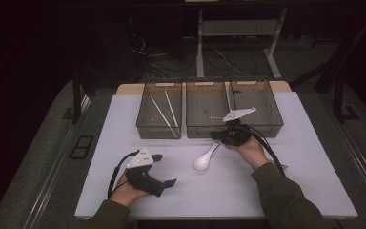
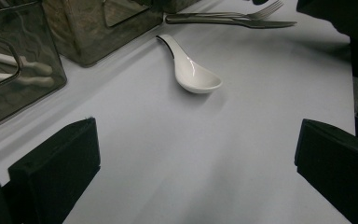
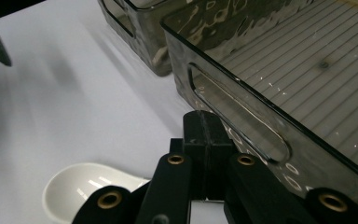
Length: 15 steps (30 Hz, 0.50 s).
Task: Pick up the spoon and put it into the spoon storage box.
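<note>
Over on the left of the high view, the person's left hand [image 1: 124, 193] holds the left tool [image 1: 164, 169] low over the white surface [image 1: 209, 191], and its two black jaws are spread wide apart with nothing between them, which the left gripper view shows clearly too. Behind it sits the left smoky see-through plastic bin [image 1: 159, 110] with a pair of long white chopsticks [image 1: 164, 110] lying inside. Next along is the middle smoky plastic bin [image 1: 207, 112], looks empty as far as anyone can tell. In front of that one, out on the open surface, there's a white ceramic soup spoon [image 1: 205, 159], bowl end nearer the person and handle pointing up toward the bins. Just right of the spoon handle, the right hand [image 1: 248, 148] has the right tool [image 1: 218, 134] parked up against the front wall of the middle bin; in the right gripper view the jaws are pressed together, gripping nothing. The left gripper view also catches a metal fork [image 2: 233, 18] lying on the surface past the spoon. Furthest right is the third smoky plastic bin [image 1: 262, 107].
</note>
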### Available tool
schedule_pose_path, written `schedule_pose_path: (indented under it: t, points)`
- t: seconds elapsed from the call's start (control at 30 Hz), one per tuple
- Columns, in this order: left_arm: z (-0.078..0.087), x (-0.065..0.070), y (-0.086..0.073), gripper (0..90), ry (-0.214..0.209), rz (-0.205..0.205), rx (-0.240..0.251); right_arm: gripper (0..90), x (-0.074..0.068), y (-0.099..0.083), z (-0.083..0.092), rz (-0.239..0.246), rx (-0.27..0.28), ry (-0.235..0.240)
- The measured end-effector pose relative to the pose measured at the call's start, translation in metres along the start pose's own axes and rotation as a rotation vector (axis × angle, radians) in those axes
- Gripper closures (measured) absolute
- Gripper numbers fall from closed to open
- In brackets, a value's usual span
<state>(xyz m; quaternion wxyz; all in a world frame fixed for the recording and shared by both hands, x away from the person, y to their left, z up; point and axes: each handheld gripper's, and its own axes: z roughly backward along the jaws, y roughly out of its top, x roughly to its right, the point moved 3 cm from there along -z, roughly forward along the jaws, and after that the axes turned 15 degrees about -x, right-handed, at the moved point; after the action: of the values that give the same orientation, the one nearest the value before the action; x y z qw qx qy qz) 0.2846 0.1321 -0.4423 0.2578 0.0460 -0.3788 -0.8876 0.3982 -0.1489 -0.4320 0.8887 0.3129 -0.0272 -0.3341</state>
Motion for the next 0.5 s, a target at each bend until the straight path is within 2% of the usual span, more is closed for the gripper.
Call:
schedule_pose_path:
  t: [0.17, 0.3, 0.5]
  points:
    - [0.0, 0.0, 0.0, 0.0, -0.001, 0.0, 0.002, 89.7, 0.002, 0.005, -0.016, -0.001, -0.043, -0.02]
    - [0.001, 0.0, 0.0, 0.0, -0.002, -0.002, 0.001, 89.7, 0.005, 0.001, -0.027, -0.003, -0.09, -0.029]
    - [0.001, 0.0, 0.0, 0.0, -0.002, 0.001, 0.003, 89.7, 0.004, -0.005, -0.033, 0.023, -0.151, -0.033]
